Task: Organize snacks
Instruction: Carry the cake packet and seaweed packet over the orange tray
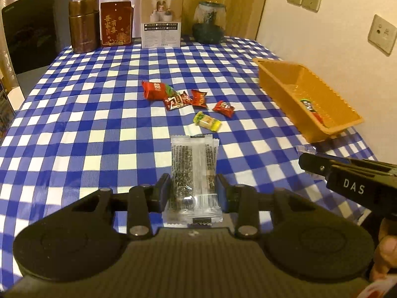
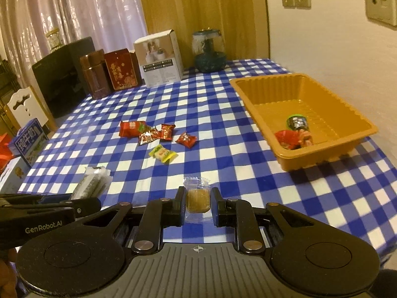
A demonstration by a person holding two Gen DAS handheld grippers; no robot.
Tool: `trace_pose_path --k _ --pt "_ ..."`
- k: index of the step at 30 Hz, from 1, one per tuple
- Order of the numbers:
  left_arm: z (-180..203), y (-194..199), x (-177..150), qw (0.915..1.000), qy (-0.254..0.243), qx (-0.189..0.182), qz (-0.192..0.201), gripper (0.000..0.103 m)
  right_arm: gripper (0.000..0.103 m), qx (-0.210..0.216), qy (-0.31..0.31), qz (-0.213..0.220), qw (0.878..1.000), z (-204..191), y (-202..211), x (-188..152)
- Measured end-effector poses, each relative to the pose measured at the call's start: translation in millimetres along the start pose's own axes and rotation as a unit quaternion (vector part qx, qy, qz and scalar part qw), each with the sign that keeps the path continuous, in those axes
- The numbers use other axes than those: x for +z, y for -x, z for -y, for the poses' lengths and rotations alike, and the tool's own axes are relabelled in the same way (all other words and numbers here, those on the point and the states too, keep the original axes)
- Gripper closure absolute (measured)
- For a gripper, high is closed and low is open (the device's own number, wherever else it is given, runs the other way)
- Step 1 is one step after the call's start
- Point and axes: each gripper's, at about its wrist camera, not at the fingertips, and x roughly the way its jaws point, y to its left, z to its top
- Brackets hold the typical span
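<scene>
Two tools each clamp a packet: left tool (image 1: 193,190) grips the clear sesame bar (image 1: 192,171), right tool (image 2: 198,204) the wrapped biscuit (image 2: 197,198).

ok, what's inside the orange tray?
The orange tray holds a dark green-capped packet and red wrappers at its near end. Anything beneath them is covered; the rest shows bare floor.

Left wrist view: orange tray (image 1: 280,79) near wall hides most of the snacks inside (image 1: 310,108), only slivers show at right-centre. Right gripper (image 1: 347,176) cut off at right edge; what's btwn its fingers can't be told here. Print on white box (image 1: 161,19), upper centre, too small to read. Right wrist view: blue carton (image 2: 29,144) at left edge partly cut off.
</scene>
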Motion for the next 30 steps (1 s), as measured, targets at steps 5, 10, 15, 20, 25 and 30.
trace_pose_path --k 5,10,15,20,25,30 --pt "14.2 21.4 -5.0 0.9999 0.006 -0.003 0.010 0.068 0.083 0.000 -0.001 0.010 1.000 4.9 24.4 0.0" --pt "28.3 36.5 -5.6 0.9997 0.007 -0.011 0.021 0.068 0.083 -0.004 -0.004 0.019 1.000 12.0 43.3 0.2" --pt "43.1 46.3 -3.8 0.9993 0.004 -0.025 0.029 0.068 0.083 -0.011 -0.010 0.027 1.000 23.3 58.1 -0.3" --pt "59.1 52.9 -3.2 0.9987 -0.003 -0.039 0.033 0.068 0.082 -0.019 -0.019 0.032 0.999 35.8 71.3 0.4" --pt "75.6 55.4 -2.1 0.9980 -0.014 -0.051 0.034 0.068 0.082 -0.031 -0.029 0.036 0.998 51.3 81.3 0.0" --pt "89.5 54.6 -1.4 0.9973 -0.023 -0.061 0.033 0.068 0.082 -0.042 -0.042 0.038 0.998 66.5 87.1 -1.5"
